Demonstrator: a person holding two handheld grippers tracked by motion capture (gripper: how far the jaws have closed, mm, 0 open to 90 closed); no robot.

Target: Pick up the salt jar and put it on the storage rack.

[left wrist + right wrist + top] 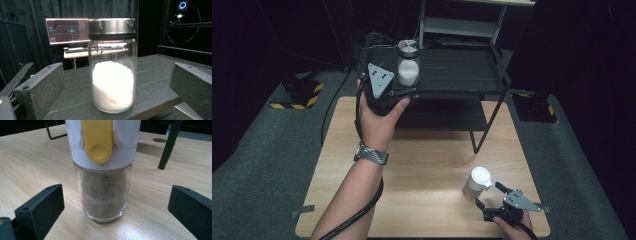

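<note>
Glass salt jar [112, 67] stands on the rack [462, 70] between spread left tongs [112, 85]; right tongs [112, 205], also spread, straddle the spice jar [105, 182] for gripping.

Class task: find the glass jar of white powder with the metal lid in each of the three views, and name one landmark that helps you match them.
High view: jar top centre, on the black shelf.
Left gripper view: jar centre, between the open jaws.
Right gripper view: not in it.
Shared landmark: the black shelf.
</note>
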